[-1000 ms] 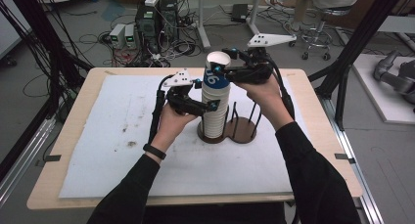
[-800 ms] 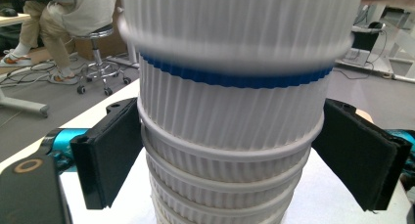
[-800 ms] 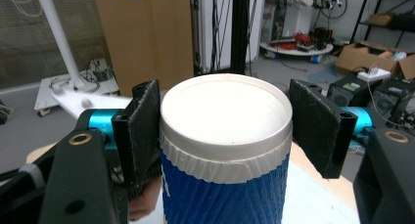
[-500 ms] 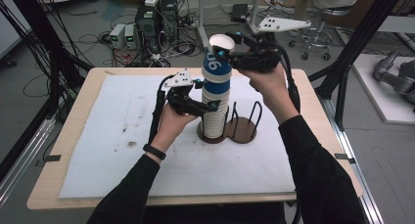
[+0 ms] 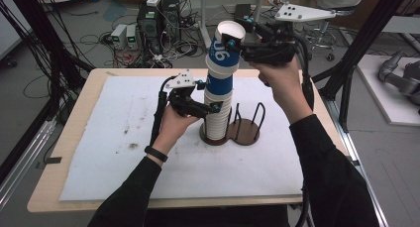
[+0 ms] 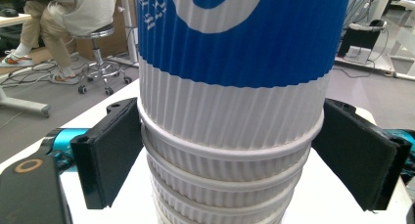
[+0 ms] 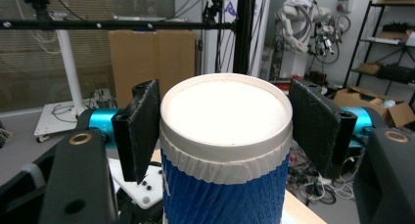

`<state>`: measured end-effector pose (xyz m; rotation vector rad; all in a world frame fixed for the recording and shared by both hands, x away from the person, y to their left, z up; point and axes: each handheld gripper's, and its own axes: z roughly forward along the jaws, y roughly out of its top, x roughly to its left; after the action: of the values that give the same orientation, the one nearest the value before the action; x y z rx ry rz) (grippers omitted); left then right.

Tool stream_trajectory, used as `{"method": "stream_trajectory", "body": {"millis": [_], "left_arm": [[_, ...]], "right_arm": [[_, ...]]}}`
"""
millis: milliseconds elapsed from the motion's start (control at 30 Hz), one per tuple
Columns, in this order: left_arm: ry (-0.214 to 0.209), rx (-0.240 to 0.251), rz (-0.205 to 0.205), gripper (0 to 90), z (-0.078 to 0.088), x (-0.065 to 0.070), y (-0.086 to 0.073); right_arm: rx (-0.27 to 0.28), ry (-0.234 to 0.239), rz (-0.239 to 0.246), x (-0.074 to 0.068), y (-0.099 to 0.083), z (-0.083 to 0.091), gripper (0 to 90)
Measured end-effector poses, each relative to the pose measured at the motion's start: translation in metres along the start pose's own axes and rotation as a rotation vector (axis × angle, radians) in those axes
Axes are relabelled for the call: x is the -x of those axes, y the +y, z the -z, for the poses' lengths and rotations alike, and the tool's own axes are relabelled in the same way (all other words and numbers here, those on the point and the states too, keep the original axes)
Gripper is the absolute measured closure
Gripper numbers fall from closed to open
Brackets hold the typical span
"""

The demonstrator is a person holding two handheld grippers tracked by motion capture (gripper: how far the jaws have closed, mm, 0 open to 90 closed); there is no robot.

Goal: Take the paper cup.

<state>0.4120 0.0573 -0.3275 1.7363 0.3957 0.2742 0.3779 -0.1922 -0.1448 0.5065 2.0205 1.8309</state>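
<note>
Right gripper (image 5: pixel 236 39) clamps the top cup (image 5: pixel 225 51) just under its white rim – in the right gripper view both black pads (image 7: pixel 142 126) press against the blue ribbed wall of that cup (image 7: pixel 225 150), one on each side. High above the table (image 5: pixel 74 197), the top cup tilts a little and sits partly drawn out of the cup stack (image 5: pixel 218 108) below it. Left gripper (image 5: pixel 218 107) closes on the stack lower down – the left gripper view shows its pads (image 6: pixel 115 150) set against the white ribbed rims of the nested cups (image 6: pixel 225 150), with the blue band above them. The stack stands upright in one ring of a dark brown wire holder (image 5: pixel 242 130) near the middle of the white mat (image 5: pixel 99 138); the ring beside it holds nothing. Both forearms are in dark sleeves.
</note>
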Motion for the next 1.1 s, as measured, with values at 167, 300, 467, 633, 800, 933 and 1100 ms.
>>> {"method": "stream_trajectory", "body": {"millis": [167,300,467,633,800,933,1100], "left_arm": [[0.002,-0.002,-0.001,12.6,0.0,0.0,0.0],[0.002,-0.002,-0.002,12.6,0.0,0.0,0.0],[0.002,-0.003,-0.002,12.6,0.0,0.001,0.0],[0.003,-0.004,-0.002,12.6,0.0,0.0,0.0],[0.002,-0.004,-0.004,12.7,0.0,0.0,0.0],[0.004,-0.005,-0.005,12.7,0.0,0.0,0.0],[0.006,-0.006,-0.005,12.7,0.0,0.001,0.0]], "right_arm": [[0.014,0.029,0.001,-0.005,0.004,0.012,31.4],[0.014,0.064,0.008,-0.011,0.004,0.023,31.4],[-0.005,0.079,0.022,-0.018,-0.003,0.037,31.4],[-0.014,0.105,0.015,-0.025,-0.021,0.048,31.4],[-0.027,0.112,0.006,-0.028,-0.034,0.052,31.4],[-0.04,0.119,-0.007,-0.031,-0.049,0.056,31.4],[-0.056,0.133,-0.02,-0.036,-0.069,0.061,31.4]]}}
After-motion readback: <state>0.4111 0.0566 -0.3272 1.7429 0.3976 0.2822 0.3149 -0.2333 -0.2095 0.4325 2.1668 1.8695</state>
